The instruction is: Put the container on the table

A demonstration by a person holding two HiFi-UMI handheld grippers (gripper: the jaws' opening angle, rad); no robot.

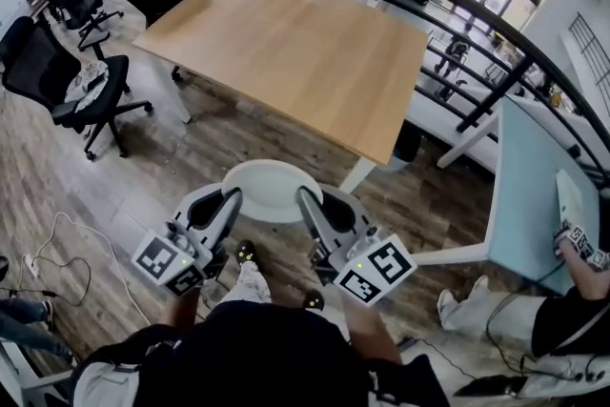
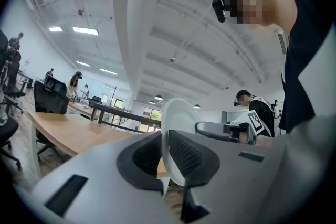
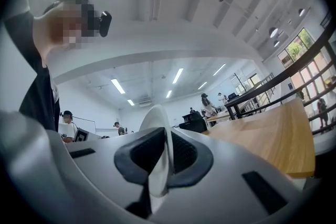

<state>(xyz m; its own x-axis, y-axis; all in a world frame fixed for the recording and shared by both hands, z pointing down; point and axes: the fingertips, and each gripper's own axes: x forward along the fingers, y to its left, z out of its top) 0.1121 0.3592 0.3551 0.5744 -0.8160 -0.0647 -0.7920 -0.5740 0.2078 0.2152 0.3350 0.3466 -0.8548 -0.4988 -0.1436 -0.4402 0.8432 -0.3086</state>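
Rim of white container (image 1: 267,187) pinched by left gripper (image 1: 231,197) and right gripper (image 1: 302,197); hold level, lower onto wooden table (image 1: 286,52) ahead, release together.

An open-plan office is shown: a large wooden table (image 1: 295,52) is flanked by black swivel chairs (image 1: 38,62), a black railing (image 1: 491,93) is run along the floor's edge, long ceiling lights (image 3: 118,85) are mounted overhead, and cables (image 1: 91,234) are strewn over wood flooring (image 1: 238,133).

Both hand-held grippers (image 1: 232,196) (image 1: 303,196) clamped, level
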